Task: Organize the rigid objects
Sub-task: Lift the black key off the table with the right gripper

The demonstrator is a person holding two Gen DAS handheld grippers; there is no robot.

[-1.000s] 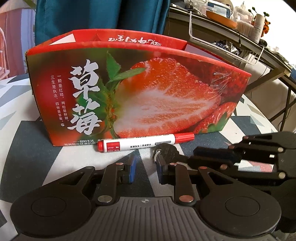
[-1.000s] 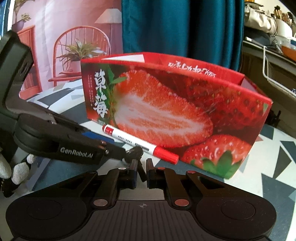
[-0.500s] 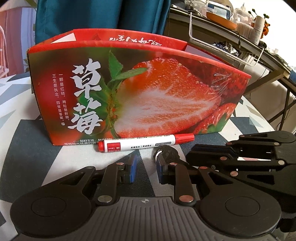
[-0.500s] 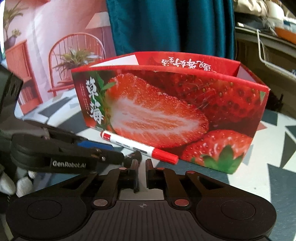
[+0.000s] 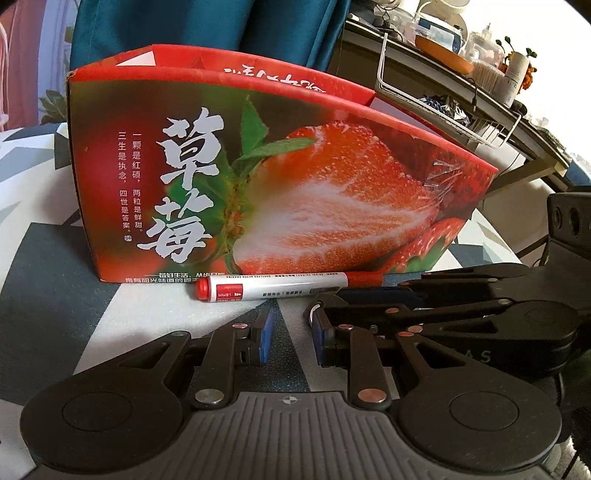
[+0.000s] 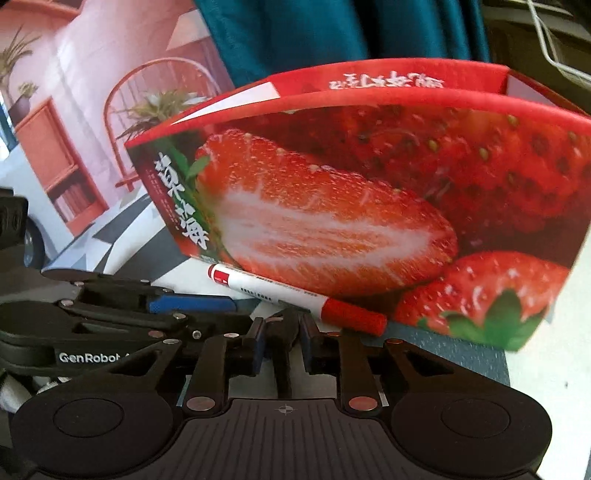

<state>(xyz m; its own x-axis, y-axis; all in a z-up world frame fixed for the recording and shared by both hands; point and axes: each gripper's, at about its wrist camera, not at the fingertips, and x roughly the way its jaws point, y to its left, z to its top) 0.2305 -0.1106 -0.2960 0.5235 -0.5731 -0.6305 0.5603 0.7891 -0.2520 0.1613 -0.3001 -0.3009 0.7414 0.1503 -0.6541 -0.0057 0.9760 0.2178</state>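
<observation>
A red-capped white marker (image 5: 273, 290) (image 6: 288, 295) lies on the table against the front of the open strawberry-print box (image 5: 258, 177) (image 6: 351, 206). My left gripper (image 5: 291, 339) hovers just in front of the marker, open, with bare table between its blue pads. My right gripper (image 6: 282, 343) reaches in from the right (image 5: 332, 301), its tips beside the left gripper's right finger. Its jaws are opening, with a small dark object (image 6: 282, 332) (image 5: 314, 308) between them; I cannot make out what it is. The left gripper (image 6: 240, 314) lies low at the left in the right wrist view.
The table has a grey-and-white geometric cloth (image 5: 44, 295). A teal curtain (image 5: 207, 26) hangs behind the box. At the back right stands a dark shelf with a wire basket (image 5: 443, 110) and clutter. A pink backdrop (image 6: 74, 110) fills the left.
The right gripper's jaws have parted from nearly shut. That gripper has shifted and rolled, so the box looks nearer and tilted. The left gripper has stayed in place.
</observation>
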